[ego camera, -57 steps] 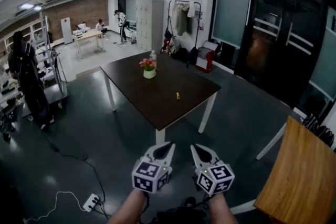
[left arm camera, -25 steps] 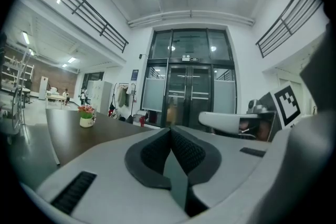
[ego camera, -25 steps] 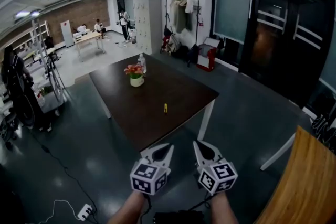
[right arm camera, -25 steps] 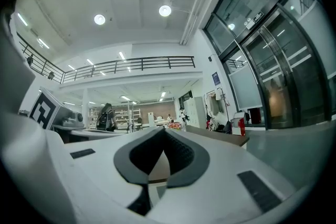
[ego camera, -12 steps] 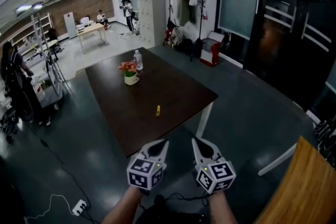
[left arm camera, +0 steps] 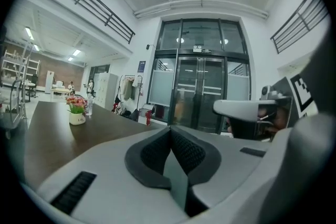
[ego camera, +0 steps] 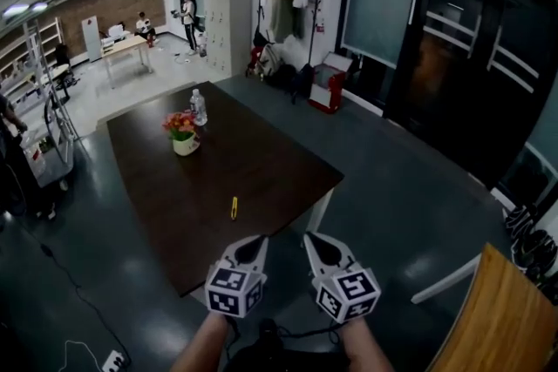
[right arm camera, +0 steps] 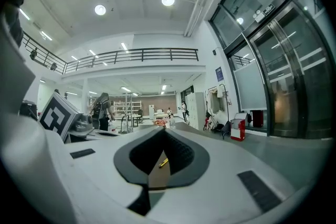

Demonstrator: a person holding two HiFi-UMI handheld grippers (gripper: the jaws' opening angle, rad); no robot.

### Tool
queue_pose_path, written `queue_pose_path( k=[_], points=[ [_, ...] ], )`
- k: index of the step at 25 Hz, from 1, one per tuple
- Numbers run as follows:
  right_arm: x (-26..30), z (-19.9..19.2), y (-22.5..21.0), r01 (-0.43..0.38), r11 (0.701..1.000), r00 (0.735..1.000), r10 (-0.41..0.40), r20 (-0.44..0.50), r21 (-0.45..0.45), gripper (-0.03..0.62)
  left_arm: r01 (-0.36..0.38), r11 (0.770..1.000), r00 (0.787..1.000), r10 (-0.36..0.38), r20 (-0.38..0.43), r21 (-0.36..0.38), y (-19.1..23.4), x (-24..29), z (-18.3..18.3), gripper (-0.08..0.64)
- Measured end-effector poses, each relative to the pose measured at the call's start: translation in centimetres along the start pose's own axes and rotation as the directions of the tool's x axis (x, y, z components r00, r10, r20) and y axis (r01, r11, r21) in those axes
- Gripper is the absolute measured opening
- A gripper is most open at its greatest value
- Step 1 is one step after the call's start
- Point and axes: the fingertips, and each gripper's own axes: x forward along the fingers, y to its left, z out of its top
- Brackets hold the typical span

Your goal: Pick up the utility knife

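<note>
The utility knife [ego camera: 234,207] is a small yellow one. It lies on the dark brown table [ego camera: 166,205], near the table's front corner. Both of my grippers hang side by side in front of that corner, short of the knife and pointing roughly level. The left gripper [ego camera: 259,240] is shut and holds nothing; in its own view the pads [left arm camera: 185,150] meet over the table top [left arm camera: 47,134]. The right gripper [ego camera: 309,238] is shut and empty too. In the right gripper view the knife [right arm camera: 164,162] shows through the slot below the closed tips.
A flower pot [ego camera: 184,135] and a water bottle [ego camera: 199,107] stand at the table's far end. A light wooden table [ego camera: 501,318] fills the lower right corner. A power strip [ego camera: 112,359] with cables lies on the floor at the left. Glass doors [ego camera: 462,57] line the right side.
The person has walked toward the table with both grippers. The knife and the table's corner now sit much closer in front of the jaws. Both grippers have stayed shut.
</note>
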Motion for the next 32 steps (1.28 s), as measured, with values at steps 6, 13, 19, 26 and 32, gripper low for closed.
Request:
queue_pose_path(
  k=[6, 13, 19, 26, 32],
  points=[
    [6.6, 0.1, -3.2, -0.032, 0.999, 0.999, 0.031, -0.044, -0.015, 0.008, -0.017, 0.999, 1.000, 0.016, -0.020, -0.032, 4.7, 6.0, -0.2, 0.008],
    [13.2, -0.5, -4.6, -0.093, 0.995, 0.991, 0.089, -0.096, -0.031, 0.008, -0.105, 0.991, 0.992, 0.098, -0.081, -0.088, 10.7, 9.6, -2.2, 0.008],
    [17.7, -1.8, -4.9, -0.176, 0.984, 0.974, 0.171, -0.151, -0.017, 0.009, -0.217, 0.969, 0.970, 0.200, -0.135, -0.122, 14.7, 10.9, -3.9, 0.008],
    [22.5, -3.0, -5.1, -0.316, 0.949, 0.933, 0.309, -0.186, -0.008, 0.009, -0.376, 0.919, 0.921, 0.356, -0.157, -0.117, 18.4, 11.6, -4.3, 0.008],
    [25.4, -3.0, -6.0, -0.464, 0.885, 0.867, 0.458, -0.196, 0.017, 0.009, -0.492, 0.862, 0.867, 0.472, -0.159, -0.124, 19.0, 12.8, -3.5, 0.008]
  ],
)
